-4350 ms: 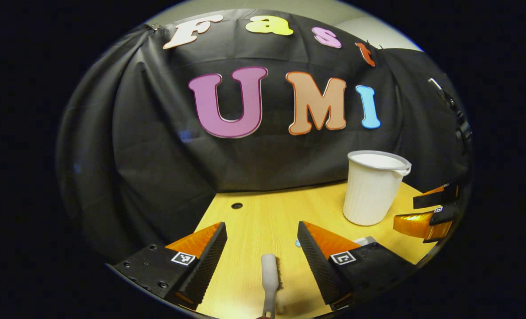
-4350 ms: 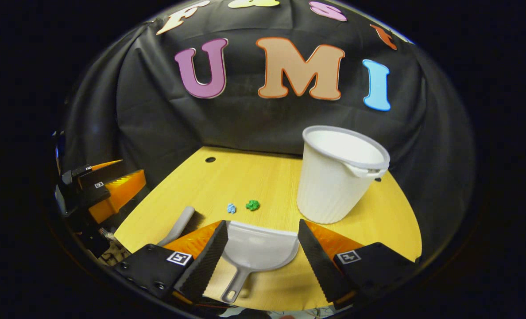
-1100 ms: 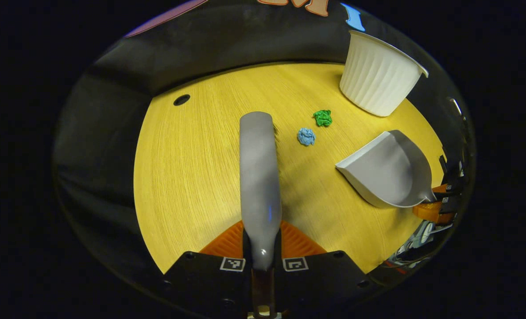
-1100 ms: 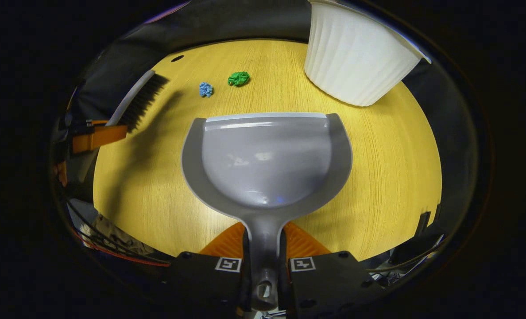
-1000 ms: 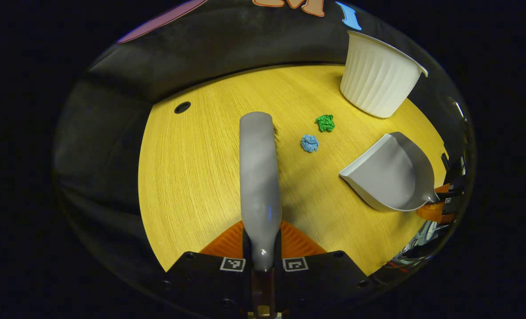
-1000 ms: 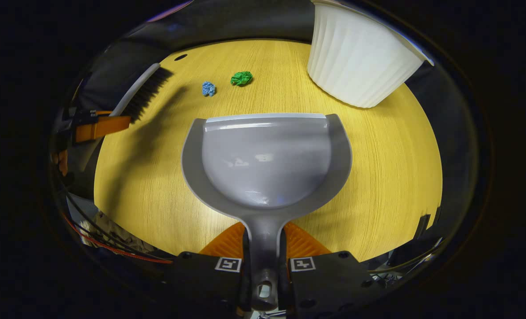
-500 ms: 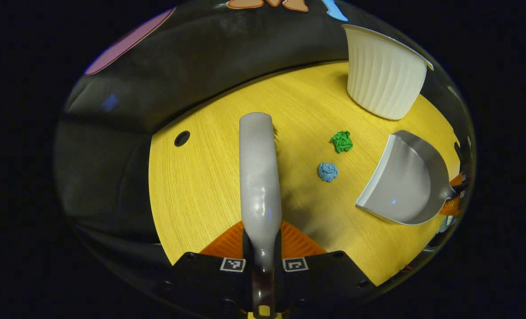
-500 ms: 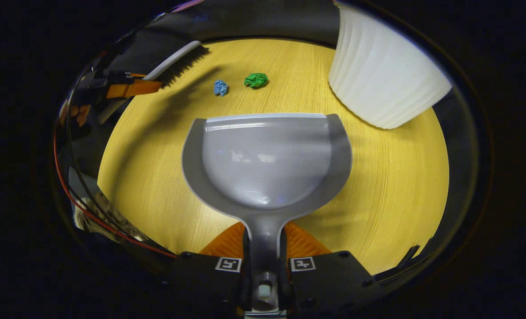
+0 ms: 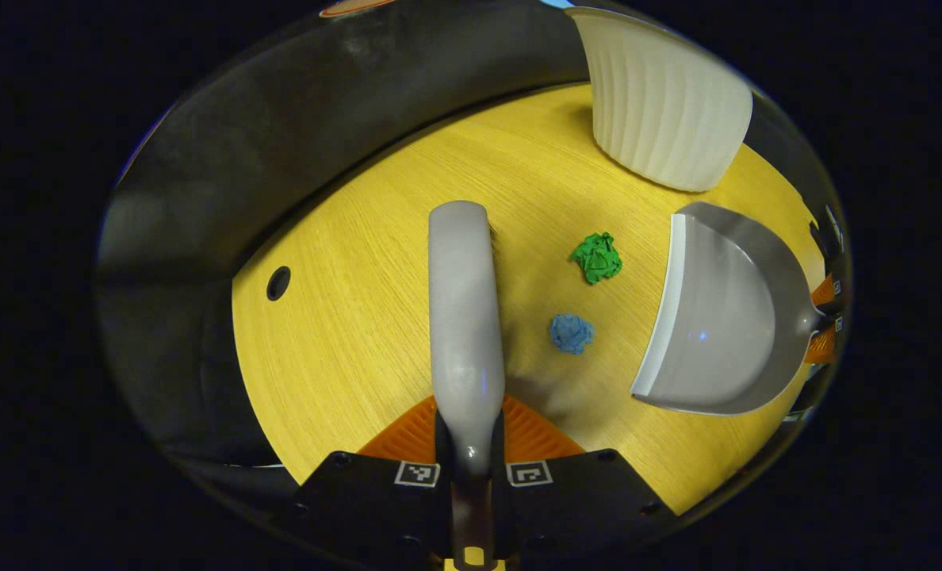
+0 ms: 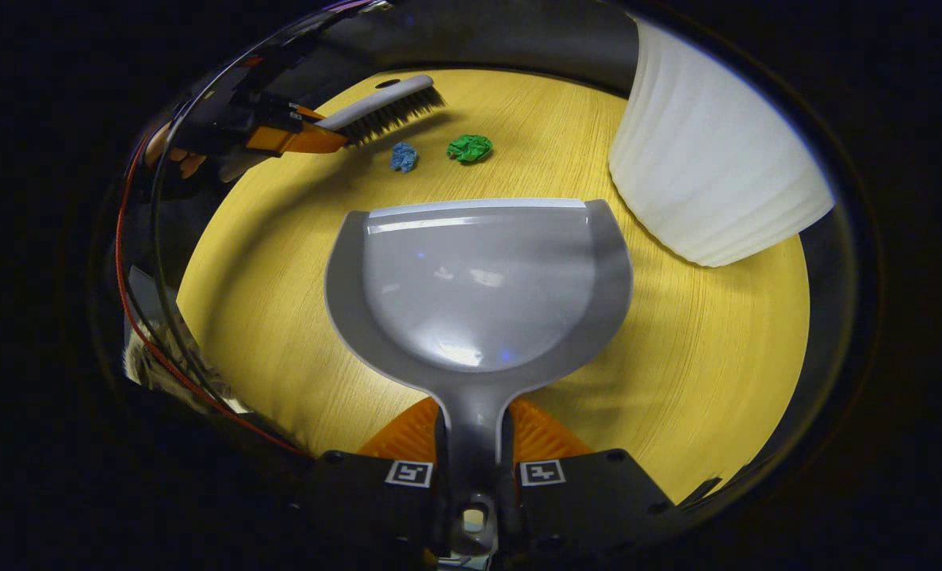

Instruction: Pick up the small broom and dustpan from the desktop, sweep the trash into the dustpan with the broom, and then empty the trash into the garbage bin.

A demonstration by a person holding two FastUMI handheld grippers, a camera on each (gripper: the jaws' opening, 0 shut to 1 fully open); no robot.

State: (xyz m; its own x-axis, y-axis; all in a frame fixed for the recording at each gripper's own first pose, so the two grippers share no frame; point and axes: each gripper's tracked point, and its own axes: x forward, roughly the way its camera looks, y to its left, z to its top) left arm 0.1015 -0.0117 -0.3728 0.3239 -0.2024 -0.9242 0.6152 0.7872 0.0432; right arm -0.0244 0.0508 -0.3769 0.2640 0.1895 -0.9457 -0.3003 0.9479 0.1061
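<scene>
Yellow wood counter [image 9: 344, 333]: blue paper wad [image 9: 571, 333] and green paper wad [image 9: 597, 257] lie between broom [image 9: 461, 317], clamped in left claw [image 9: 471, 432], and dustpan [image 10: 479, 277], clamped in right claw [image 10: 475, 432], near white garbage bin [image 9: 661, 111].

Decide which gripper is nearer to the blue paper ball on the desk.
Left. The left gripper holds the broom beside the blue paper ball. The right gripper, shut on the dustpan handle, sits behind the pan, farther off.
</scene>
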